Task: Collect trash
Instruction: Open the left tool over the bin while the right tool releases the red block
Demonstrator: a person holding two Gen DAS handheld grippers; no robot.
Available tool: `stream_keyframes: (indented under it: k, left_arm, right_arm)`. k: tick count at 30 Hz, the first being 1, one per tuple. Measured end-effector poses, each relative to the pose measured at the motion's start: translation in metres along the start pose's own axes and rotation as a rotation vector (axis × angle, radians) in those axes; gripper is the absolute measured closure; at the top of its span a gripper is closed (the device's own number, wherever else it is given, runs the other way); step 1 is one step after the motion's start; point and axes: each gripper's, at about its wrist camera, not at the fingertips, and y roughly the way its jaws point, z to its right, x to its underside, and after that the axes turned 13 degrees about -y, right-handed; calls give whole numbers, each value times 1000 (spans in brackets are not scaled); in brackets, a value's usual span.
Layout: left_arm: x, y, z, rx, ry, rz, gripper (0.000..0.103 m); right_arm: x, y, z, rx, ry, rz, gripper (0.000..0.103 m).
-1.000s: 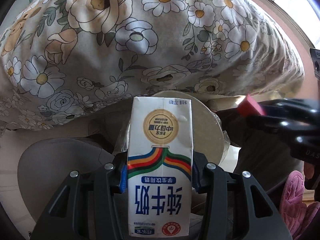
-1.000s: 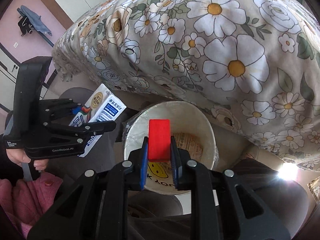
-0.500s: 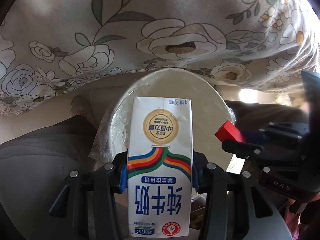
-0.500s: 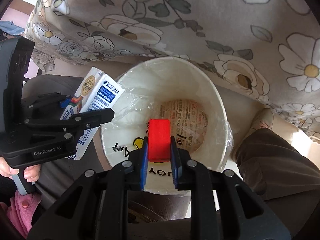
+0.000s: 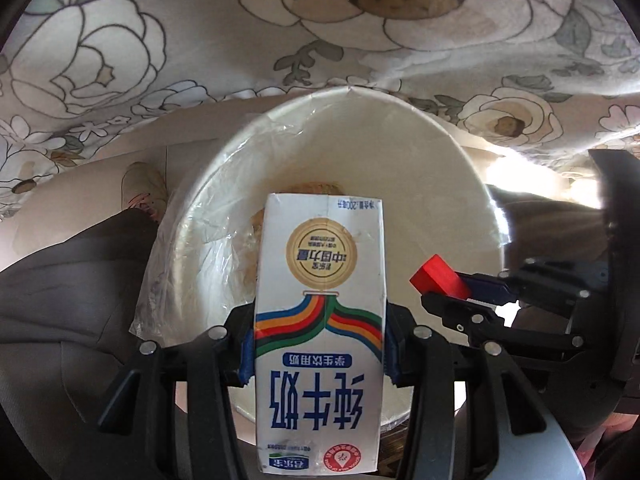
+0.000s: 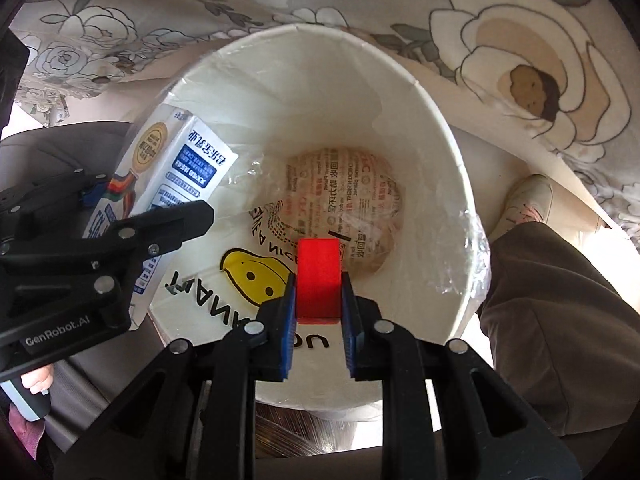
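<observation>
My left gripper is shut on a white milk carton and holds it over the mouth of a white paper bucket lined with clear plastic. My right gripper is shut on a red block and holds it over the bucket's near rim. In the right wrist view the carton and the left gripper reach in over the left rim. In the left wrist view the red block and the right gripper are at the bucket's right side. A printed wrapper lies at the bucket's bottom.
A flowered bedcover hangs just behind the bucket and also shows in the right wrist view. The person's dark trouser legs flank the bucket, with a light shoe on the floor.
Both grippers have moved closer and lower over the bucket with their objects still held. The bucket's mouth now fills both views.
</observation>
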Motion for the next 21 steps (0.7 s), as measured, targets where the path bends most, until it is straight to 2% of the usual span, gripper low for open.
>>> stream_keyframes:
  k: [3, 14, 15, 16, 18, 21]
  left_arm:
    - [-1, 2, 4, 5, -1, -15, 53]
    - [-9, 18, 14, -52, -6, -44, 53]
    - [-10, 20, 16, -58, -7, -50, 51]
    - [-10, 22, 18, -62, -7, -55, 43]
    - [-10, 22, 21, -68, -6, -51, 33]
    - [-10, 20, 25, -64, -1, -39, 32]
  right_arm:
    - [0, 7, 1, -3, 5, -20, 82]
    - [1, 19, 0, 24, -5, -48, 82]
    - [0, 18, -1, 33, -2, -54, 81]
    - [0, 19, -1, 39, 2, -64, 80]
    - [0, 20, -1, 45, 7, -72, 74]
    - [0, 16, 0, 42, 7, -61, 70]
